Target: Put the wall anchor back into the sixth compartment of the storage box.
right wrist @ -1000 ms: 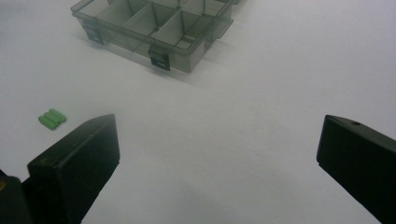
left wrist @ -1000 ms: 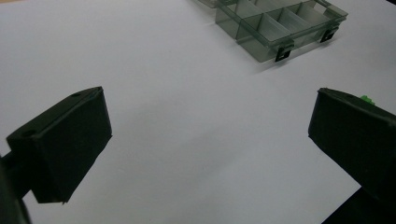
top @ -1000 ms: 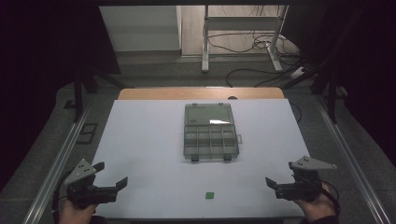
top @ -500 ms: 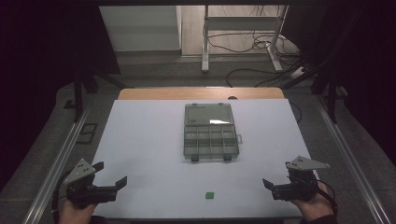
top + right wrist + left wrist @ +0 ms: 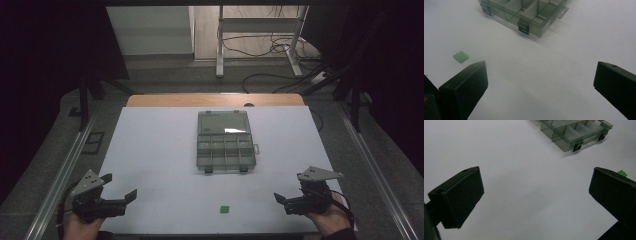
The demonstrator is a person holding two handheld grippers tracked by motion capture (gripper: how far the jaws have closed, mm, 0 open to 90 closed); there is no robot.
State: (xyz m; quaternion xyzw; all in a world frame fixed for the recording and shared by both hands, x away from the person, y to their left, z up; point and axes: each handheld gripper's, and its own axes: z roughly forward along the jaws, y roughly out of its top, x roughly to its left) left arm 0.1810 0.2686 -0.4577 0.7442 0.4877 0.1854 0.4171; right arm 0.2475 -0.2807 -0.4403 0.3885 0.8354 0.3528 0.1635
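No brand, label or writing can be read on any item. A small green block [image 5: 224, 209] lies on the white desk [image 5: 150, 150], on the person's side of the compartment box [image 5: 224, 141] and well apart from it, roughly in line with the box's near latches. The left claw [image 5: 119, 186] rests at the near left corner of the desk, its jaws spread wide with nothing between them; the right claw [image 5: 280, 198] sits at the near right corner, likewise spread and empty. The green block lies between the two claws, nearer the right one, touching neither. In the right gripper view the green block [image 5: 461, 56] appears as two or three joined ridged segments, lying flat with its long axis running along the row of segments. The box stands open, its lid laid back away from the person.
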